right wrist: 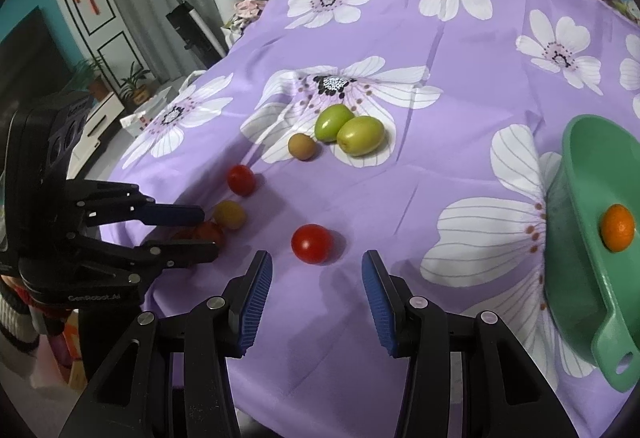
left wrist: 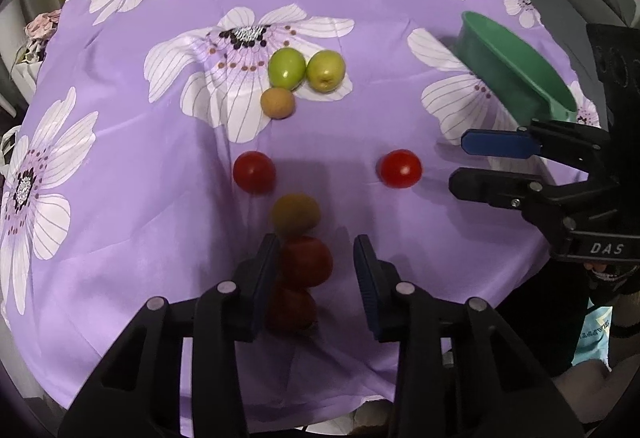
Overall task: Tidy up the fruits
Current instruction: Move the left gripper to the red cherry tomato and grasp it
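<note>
A round, smooth red tomato (left wrist: 306, 261) sits between the half-closed left gripper (left wrist: 316, 258) jaws, touching only one pad (left wrist: 267, 266). Another glossy red tomato (right wrist: 312, 243) lies just ahead of the empty, part-open right gripper (right wrist: 316, 278), on purple flowered cloth (right wrist: 460, 86).

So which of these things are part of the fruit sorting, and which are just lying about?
Part of the job:
green bowl
orange fruit in it
red tomatoes
green fruits
brown fruits

Just lying about:
flowered cloth
upright vacuum
potted plants
</note>
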Tool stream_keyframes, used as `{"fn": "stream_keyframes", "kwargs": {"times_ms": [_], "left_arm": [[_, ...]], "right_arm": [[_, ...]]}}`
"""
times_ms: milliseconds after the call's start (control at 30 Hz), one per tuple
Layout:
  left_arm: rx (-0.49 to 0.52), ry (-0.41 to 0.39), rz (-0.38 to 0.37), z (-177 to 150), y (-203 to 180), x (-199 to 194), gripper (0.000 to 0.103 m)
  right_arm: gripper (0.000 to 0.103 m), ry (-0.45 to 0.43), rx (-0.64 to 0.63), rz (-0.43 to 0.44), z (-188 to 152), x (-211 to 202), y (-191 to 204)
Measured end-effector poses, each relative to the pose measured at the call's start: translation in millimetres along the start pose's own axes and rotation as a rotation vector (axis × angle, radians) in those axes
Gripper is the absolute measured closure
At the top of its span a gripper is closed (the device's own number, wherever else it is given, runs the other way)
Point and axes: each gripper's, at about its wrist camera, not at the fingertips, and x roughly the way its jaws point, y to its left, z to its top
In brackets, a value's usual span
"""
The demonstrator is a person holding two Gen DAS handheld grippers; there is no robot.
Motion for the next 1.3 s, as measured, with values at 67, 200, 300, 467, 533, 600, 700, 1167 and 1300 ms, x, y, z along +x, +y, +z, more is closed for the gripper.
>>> {"fn": "stream_keyframes", "kwargs": {"times_ms": [67,200,300,467,533,600,700,1167,1300], "left_arm": [[-0.001,0.014,-0.002,0,0,4,0.068],[0.008,0.029,-0.008,-1,-3,8,0.076],[-0.001,0.03,-0.016,1,-1,9,0.076],[-0.017,0.025,-0.039,1,2,8,0.076],[-0.021,0.023,-0.049,0,3,8,0.076],[-0.031,0.022,-0.064,0,5,9,0.076],[-0.042,0.019,-0.076,1,7,9,0.076],[-0.076,-0.013,-0.119,5,6,1,0.076],[-0.092,-0.029,-0.138,7,6,-3,0.076]], "right_arm": [[0.056,0.007,-0.004,0.008,1,4,1],[0.056,0.022,-0.016,0.015,5,14,5],[0.056,0.035,-0.021,0.023,9,22,7],[0.056,0.065,-0.029,0.027,12,37,9],[0.056,0.067,-0.02,0.029,14,40,7],[0.056,0.071,-0.014,0.03,15,43,5],[0.062,0.088,-0.017,0.025,14,47,4],[0.073,0.044,0.003,0.034,7,27,-2],[0.073,0.02,0.012,0.031,6,16,-4]]}}
